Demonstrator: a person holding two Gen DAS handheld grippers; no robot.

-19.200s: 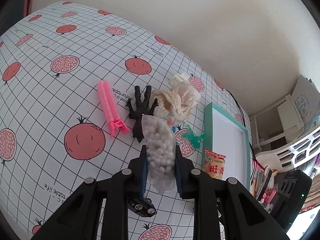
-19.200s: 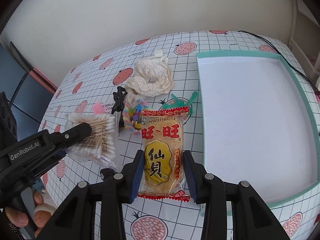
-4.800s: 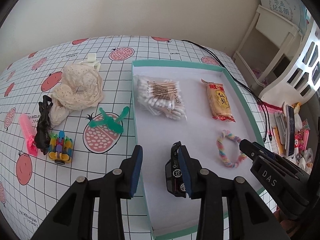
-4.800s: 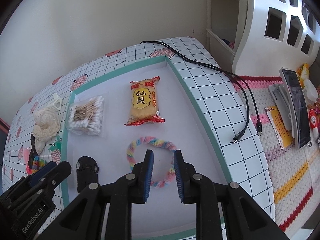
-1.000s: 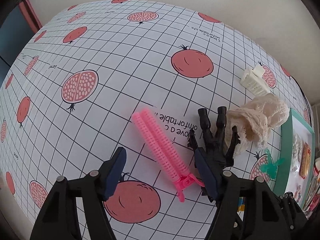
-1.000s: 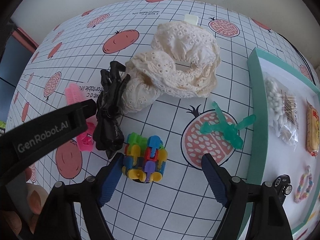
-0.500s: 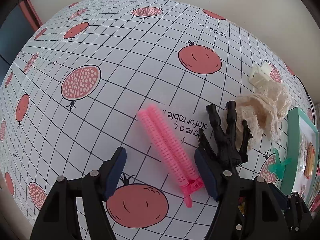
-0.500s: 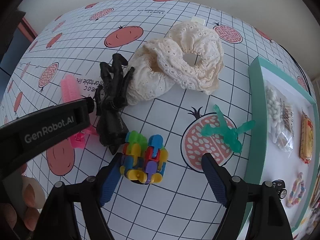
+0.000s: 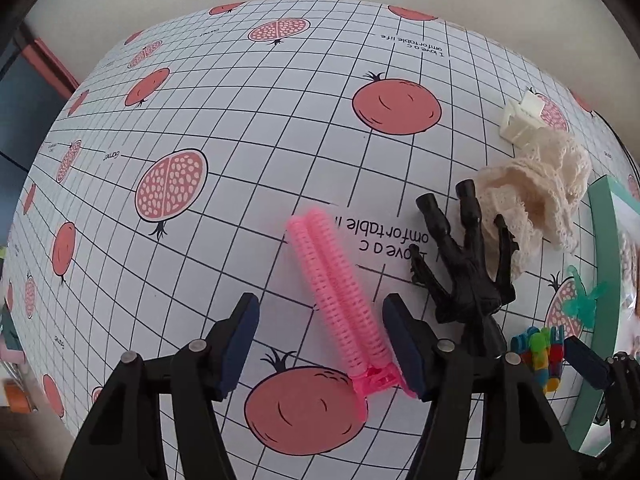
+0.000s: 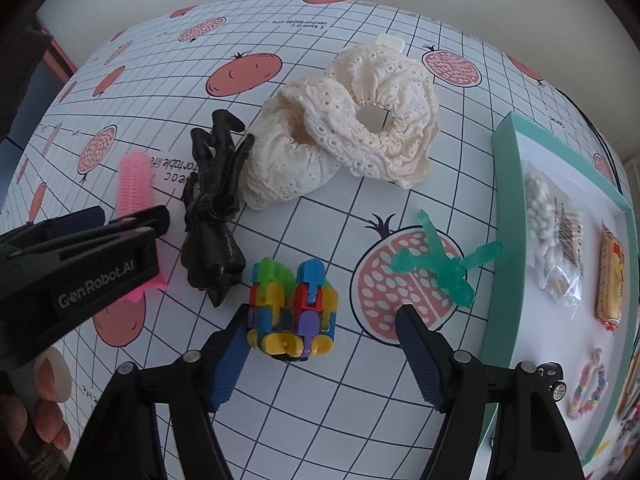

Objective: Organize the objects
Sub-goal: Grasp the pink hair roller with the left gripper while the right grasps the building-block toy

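Observation:
A pink ribbed hair clip lies on the pomegranate tablecloth, and my left gripper stands open around its lower end; its right pad is close beside the clip. The same pink hair clip shows partly behind the left gripper in the right wrist view. My right gripper is open around a multicoloured block toy, its left finger beside the toy's edge. A black skeleton-hand clip lies right of the pink one.
Two cream lace scrunchies, a cream claw clip and a green plastic clip lie on the cloth. The teal-rimmed white tray at right holds cotton swabs, a snack packet, a toy car and a pastel bracelet.
Both grippers have come lower and closer to the table. The pink clip now sits between the left fingers, and the block toy sits between the right fingers.

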